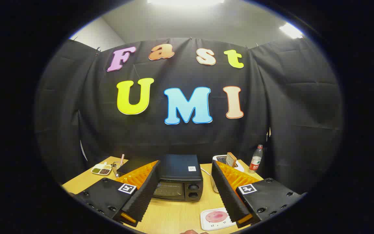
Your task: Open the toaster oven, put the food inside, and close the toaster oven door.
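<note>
A black toaster oven [180,177] stands on the wooden table [174,216] just ahead of my fingers, its glass door shut and two knobs on its right side. A white square plate [215,218] with a pink slice of food [216,215] lies on the table near my right finger [227,191]. My gripper [184,165] is open and held above the table, with the oven showing in the gap between the fingers. Nothing is held.
A white toaster with a slice of bread [231,159] stands right of the oven. A plastic bottle [255,159] is beyond it at the table's far right. A divided dish of small foods [101,169] and a dark flat object [131,165] lie to the left.
</note>
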`<act>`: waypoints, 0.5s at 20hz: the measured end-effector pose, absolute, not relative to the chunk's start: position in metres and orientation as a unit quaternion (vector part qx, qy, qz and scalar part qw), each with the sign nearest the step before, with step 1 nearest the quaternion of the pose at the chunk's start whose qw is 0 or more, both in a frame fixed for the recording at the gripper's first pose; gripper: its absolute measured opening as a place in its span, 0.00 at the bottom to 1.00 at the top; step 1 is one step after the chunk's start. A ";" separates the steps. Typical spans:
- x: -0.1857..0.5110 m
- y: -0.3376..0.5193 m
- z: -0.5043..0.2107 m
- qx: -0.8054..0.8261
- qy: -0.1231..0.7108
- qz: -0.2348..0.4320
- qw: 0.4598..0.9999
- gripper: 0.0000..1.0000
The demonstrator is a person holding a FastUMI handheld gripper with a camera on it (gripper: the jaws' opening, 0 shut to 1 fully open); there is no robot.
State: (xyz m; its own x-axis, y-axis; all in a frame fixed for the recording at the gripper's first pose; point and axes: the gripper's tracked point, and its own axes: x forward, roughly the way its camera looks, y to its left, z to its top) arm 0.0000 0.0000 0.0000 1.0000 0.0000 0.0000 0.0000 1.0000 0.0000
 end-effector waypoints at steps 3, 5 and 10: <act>-0.001 0.012 -0.001 -0.001 0.001 0.012 1.000 0.98; -0.003 0.019 0.001 -0.001 -0.002 0.019 1.000 0.98; -0.003 0.026 -0.001 -0.002 0.002 0.023 1.000 0.98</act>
State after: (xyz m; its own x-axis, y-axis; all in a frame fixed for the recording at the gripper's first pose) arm -0.0029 0.0258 -0.0008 0.9989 0.0464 -0.0035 -0.0464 0.9989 -0.0030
